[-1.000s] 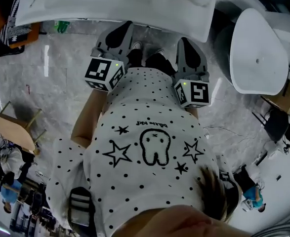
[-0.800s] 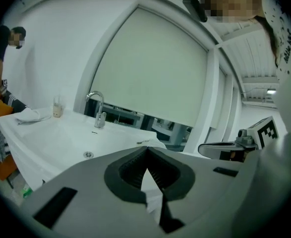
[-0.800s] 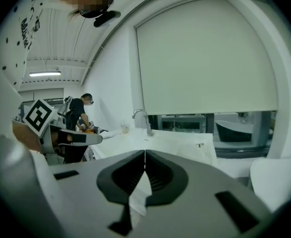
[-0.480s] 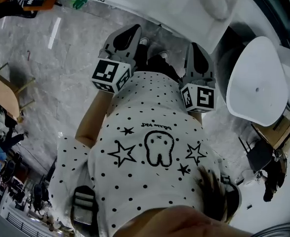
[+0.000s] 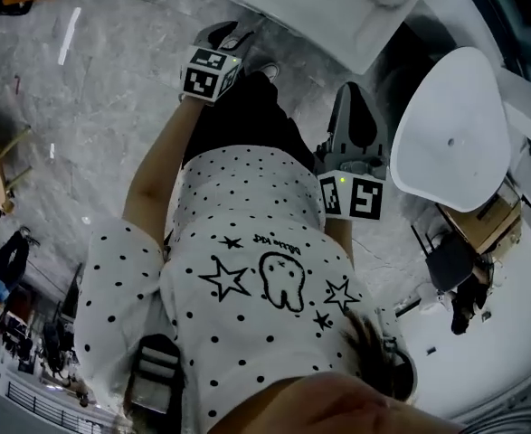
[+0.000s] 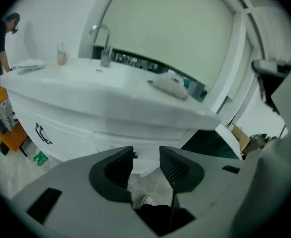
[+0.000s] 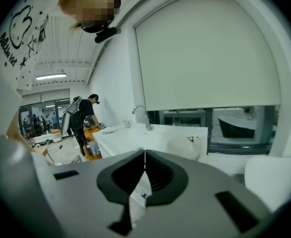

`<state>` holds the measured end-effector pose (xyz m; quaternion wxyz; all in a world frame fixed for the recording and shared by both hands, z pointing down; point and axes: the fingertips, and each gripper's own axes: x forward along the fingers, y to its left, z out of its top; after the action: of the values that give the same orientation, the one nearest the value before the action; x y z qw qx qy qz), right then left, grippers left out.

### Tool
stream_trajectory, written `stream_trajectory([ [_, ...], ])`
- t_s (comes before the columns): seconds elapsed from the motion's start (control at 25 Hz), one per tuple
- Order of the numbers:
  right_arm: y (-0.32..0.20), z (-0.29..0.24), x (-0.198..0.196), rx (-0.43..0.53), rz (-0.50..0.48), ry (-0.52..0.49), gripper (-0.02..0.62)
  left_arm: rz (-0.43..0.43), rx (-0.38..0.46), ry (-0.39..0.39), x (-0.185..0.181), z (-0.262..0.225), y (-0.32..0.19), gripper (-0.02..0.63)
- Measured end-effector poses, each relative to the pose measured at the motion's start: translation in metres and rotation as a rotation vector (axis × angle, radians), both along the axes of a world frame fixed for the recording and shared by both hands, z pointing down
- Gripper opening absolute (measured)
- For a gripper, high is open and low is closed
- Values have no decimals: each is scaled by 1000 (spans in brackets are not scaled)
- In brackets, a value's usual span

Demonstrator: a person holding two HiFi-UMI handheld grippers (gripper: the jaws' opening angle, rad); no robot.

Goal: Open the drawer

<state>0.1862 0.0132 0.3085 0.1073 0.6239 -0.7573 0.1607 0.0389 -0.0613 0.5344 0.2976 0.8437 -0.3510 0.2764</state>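
Left gripper view up close: the left tool (image 6: 146, 152) is opening its jaws, nothing between them. Dead ahead and slightly above, under the bench (image 6: 110, 90) top, sits the shut white drawer (image 6: 141, 136), its front running left to right. The right tool (image 7: 144, 155), pressed together and empty, looks farther back.

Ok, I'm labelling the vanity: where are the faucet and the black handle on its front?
faucet (image 6: 106, 48), left gripper view, on its upright stem.
black handle (image 6: 42, 134), left gripper view, on the handle's middle.
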Motion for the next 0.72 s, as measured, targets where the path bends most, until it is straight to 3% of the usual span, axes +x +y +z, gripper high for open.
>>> stream_trajectory([
  [0.16, 16, 21, 15, -82, 56, 26, 14, 65, -51, -110, 30, 118, -12, 169],
  [0.32, 24, 44, 18, -140, 96, 28, 14, 60, -39, -192, 43, 184, -38, 173],
  [0.44, 31, 61, 20, -174, 102, 25, 14, 63, -29, -200, 54, 208, -49, 175],
  [0.72, 40, 75, 10, -222, 103, -1, 14, 47, -2, -195, 62, 217, -58, 144],
])
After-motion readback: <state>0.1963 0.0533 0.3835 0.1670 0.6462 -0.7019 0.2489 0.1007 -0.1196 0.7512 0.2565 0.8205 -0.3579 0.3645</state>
